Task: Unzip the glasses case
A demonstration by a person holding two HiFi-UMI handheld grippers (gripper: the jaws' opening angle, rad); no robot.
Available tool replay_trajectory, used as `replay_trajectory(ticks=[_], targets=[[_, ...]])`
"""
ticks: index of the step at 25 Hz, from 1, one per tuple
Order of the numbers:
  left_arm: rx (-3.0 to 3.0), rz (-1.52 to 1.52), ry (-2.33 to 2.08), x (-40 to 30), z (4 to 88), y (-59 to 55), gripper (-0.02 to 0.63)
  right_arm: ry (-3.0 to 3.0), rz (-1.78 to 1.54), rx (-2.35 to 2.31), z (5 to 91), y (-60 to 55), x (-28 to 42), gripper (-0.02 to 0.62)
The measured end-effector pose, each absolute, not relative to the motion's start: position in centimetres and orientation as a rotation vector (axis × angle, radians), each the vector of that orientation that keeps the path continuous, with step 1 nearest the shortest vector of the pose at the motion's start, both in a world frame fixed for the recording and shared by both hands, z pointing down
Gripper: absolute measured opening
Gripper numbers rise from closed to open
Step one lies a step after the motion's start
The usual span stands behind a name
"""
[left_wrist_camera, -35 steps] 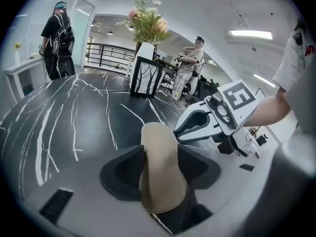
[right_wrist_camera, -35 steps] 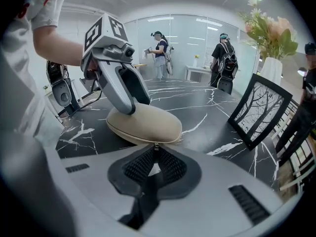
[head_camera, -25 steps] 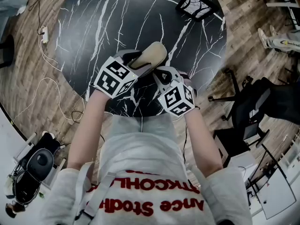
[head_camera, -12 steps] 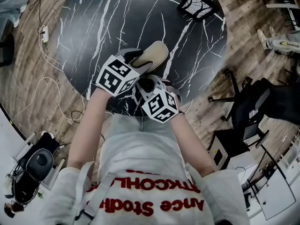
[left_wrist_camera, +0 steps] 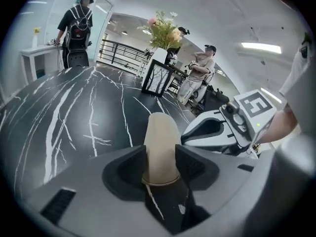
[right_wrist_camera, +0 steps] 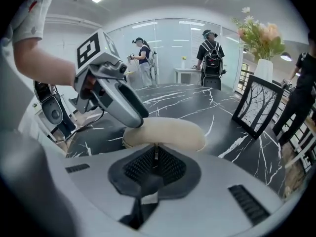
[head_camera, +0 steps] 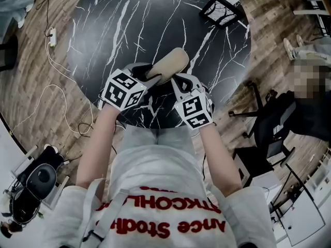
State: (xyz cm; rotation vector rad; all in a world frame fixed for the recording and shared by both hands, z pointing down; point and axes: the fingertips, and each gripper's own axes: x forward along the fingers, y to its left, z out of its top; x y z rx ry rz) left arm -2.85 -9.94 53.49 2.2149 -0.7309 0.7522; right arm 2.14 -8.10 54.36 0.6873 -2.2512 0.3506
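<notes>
Starting the unzip: just closed left gripper (left_wrist_camera: 160,156) onto glasses case (head_camera: 166,65) end, pinched zip pull (right_wrist_camera: 155,152) in right gripper (head_camera: 178,80); probably needed next: pulling along seam.

Beige, oblong glasses case (head_camera: 169,62) near the dark marbled table's (head_camera: 155,14) front edge.

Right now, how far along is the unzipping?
Done: the left claw, jaws just closing, grips the glasses case. In hand: the right claw is shut on the zipper pull. Left: pulling it round; the case shows no gap yet.
</notes>
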Motion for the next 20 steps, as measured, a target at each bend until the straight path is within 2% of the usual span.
replay_trajectory(ticks=[4, 8, 12, 17, 18, 19, 20], targets=[[2.199, 0.835, -0.726, -2.8, 53.7, -8.4, 0.174, -2.219, 0.293, 0.684, 54.3, -9.5, 2.1, 0.029], [2.125, 0.818, -0.636, -1.4, 54.1, -5.4, 0.067, -2.273, 0.236, 0.636, 53.7, -11.5, 1.0, 0.028], [2.129, 0.789, -0.637, -1.1, 53.9, -4.6, 0.04, -2.31, 0.195, 0.549, 53.1, -11.9, 0.3, 0.029], [2.221, 0.813, -0.802, -3.5, 51.2, -8.7, 0.027, -2.265, 0.275, 0.407, 54.1, -9.0, 4.1, 0.032], [2.233, 0.827, -0.819, -3.5, 51.0, -9.6, 0.018, -2.233, 0.288, 0.341, 54.8, -7.8, 4.7, 0.06], [2.241, 0.848, -0.822, -3.3, 51.1, -10.2, 0.012, -2.202, 0.295, 0.28, 55.6, -6.7, 5.1, 0.132], [2.249, 0.869, -0.814, -2.9, 51.3, -10.5, 0.009, -2.179, 0.292, 0.233, 56.1, -5.8, 5.3, 0.151]])
